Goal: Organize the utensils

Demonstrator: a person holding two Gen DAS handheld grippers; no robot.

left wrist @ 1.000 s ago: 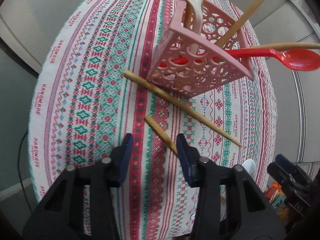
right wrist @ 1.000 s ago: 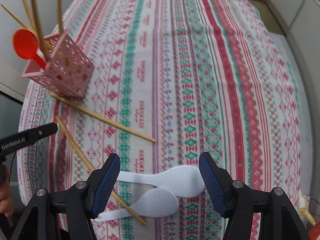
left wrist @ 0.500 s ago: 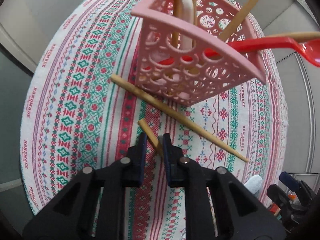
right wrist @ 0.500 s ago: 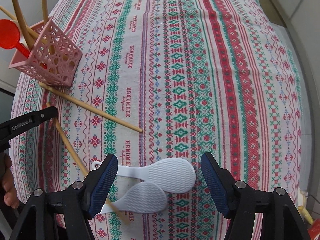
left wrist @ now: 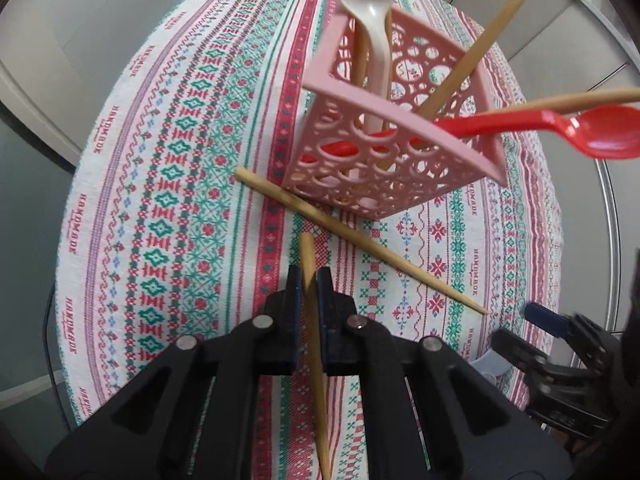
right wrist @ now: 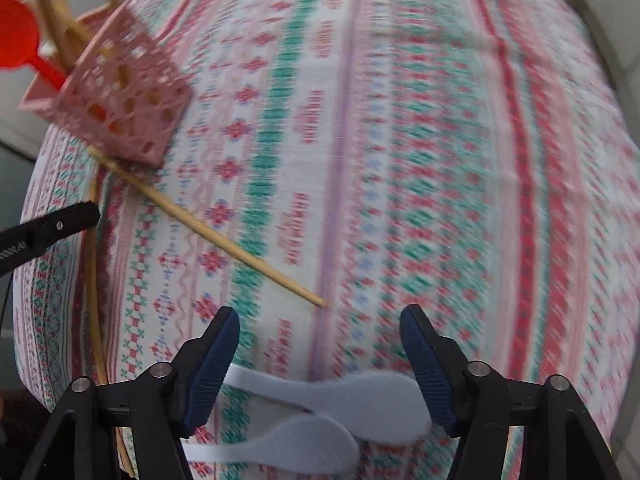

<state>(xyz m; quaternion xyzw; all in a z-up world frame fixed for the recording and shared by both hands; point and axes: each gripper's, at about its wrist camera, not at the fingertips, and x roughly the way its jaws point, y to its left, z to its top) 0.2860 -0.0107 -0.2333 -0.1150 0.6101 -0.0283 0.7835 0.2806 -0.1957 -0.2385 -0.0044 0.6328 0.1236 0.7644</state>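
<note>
My left gripper (left wrist: 308, 280) is shut on a wooden chopstick (left wrist: 314, 340) that runs back between its fingers. Just ahead, a second chopstick (left wrist: 360, 240) lies slanted on the cloth against the foot of the pink perforated holder (left wrist: 392, 168). The holder contains a white spoon (left wrist: 372, 20), a red spoon (left wrist: 600, 136) and more chopsticks. My right gripper (right wrist: 320, 356) points down over two white rice paddles (right wrist: 360, 396) lying side by side. Its jaws are closing, with the paddles between them and the pads not pressing on them.
A round table carries a striped embroidered cloth (right wrist: 400, 160). The holder (right wrist: 120, 108) stands near its far left edge in the right wrist view, where the left gripper (right wrist: 52, 228) shows at the left. The right gripper (left wrist: 560, 344) shows low right in the left wrist view.
The left jaws closed on the near chopstick, which now lines up between the fingers. The right gripper sank toward the paddles; its view is blurred.
</note>
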